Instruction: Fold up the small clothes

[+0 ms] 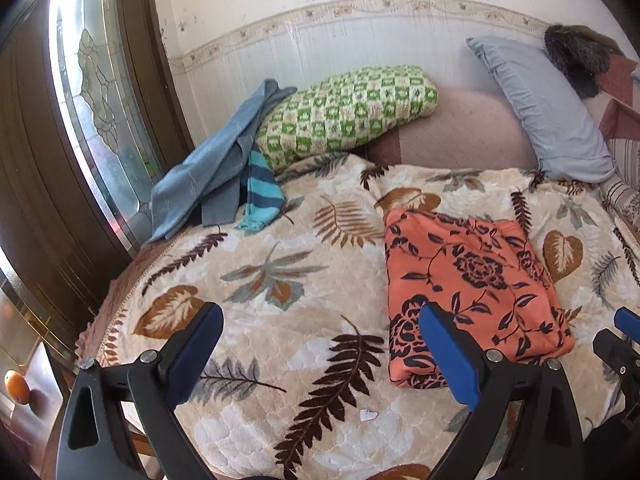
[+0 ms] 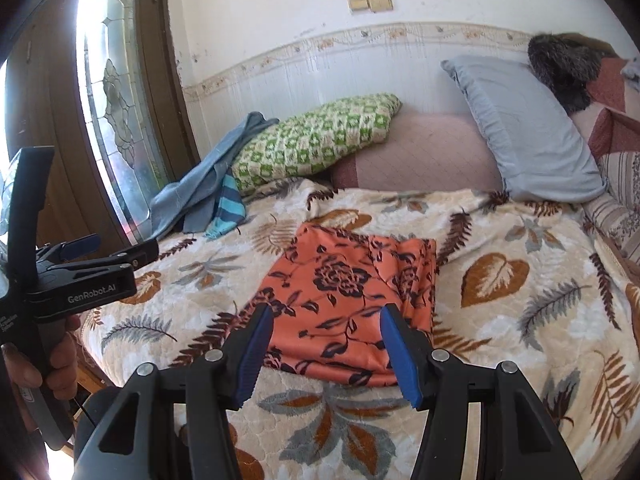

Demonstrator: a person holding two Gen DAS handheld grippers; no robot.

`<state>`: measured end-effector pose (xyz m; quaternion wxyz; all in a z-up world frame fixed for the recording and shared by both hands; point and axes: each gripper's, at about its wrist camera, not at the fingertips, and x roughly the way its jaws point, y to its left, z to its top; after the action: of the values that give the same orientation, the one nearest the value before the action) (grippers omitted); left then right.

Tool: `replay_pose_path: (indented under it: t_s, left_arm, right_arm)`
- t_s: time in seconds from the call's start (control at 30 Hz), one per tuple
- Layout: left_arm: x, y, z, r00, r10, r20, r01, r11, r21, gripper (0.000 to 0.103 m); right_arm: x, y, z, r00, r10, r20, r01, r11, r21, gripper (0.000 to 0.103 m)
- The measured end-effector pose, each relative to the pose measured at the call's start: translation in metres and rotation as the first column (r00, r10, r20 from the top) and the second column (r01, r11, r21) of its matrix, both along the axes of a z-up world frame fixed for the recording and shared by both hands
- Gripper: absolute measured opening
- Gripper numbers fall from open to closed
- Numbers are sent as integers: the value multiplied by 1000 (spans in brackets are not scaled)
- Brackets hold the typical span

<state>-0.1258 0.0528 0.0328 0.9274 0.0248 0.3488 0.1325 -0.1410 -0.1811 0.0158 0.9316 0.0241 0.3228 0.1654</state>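
A leaf-print blanket [image 2: 500, 320] covers the bed, with a grey pillow [image 2: 524, 132] and a green checked cushion [image 2: 312, 140] against the far wall. At the far left corner a loose pile of blue clothes [image 1: 208, 172] with a striped piece [image 1: 260, 184] lies unfolded against the cushion. Nearer, the orange floral garment [image 2: 340, 296] lies flat on the blanket as a tidy rectangle, seemingly already folded.

The left gripper [image 1: 320, 344] hangs over bare blanket just left of the orange garment, jaws spread wide and holding nothing. The right gripper [image 2: 326, 344] hovers above the garment's near edge, jaws also released and empty; neither touches cloth.

The orange piece looks finished, so the step in hand is probably fetching the next item from the blue pile. To do that well, reach across without dragging a jaw through the folded piece, pinch a single layer at a clear edge or corner rather than a bunched mass, and lift it free of the striped piece before carrying it to the open blanket at left, where there is room to spread it flat.
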Motion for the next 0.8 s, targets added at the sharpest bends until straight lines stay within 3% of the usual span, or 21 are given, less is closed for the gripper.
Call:
replay_pose_path:
  t_s: [0.17, 0.3, 0.4, 0.53, 0.67, 0.8]
  left_arm:
    - [45, 20, -40, 994, 28, -105, -34, 998, -57, 98]
    - [85, 23, -60, 988, 40, -149, -54, 995, -89, 98]
    - [111, 15, -71, 986, 31, -164, -51, 992, -119, 98]
    - [132, -8, -94, 981, 0, -192, -13, 998, -66, 98]
    - [131, -15, -113, 981, -29, -193, 24, 999, -26, 98]
    - [132, -8, -114, 982, -33, -184, 21, 997, -69, 99]
  right_arm:
    - [46, -26, -36, 985, -47, -167, 55, 997, 46, 59]
    - [93, -37, -46, 973, -86, -215, 103, 992, 68, 59]
    - [129, -32, -51, 970, -56, -235, 82, 991, 106, 59]
    - [167, -14, -68, 961, 35, -276, 10, 987, 161, 59]
    - [198, -8, -107, 917, 16, -399, 28, 994, 104, 57]
    - [208, -4, -95, 936, 7, -352, 23, 996, 81, 57]
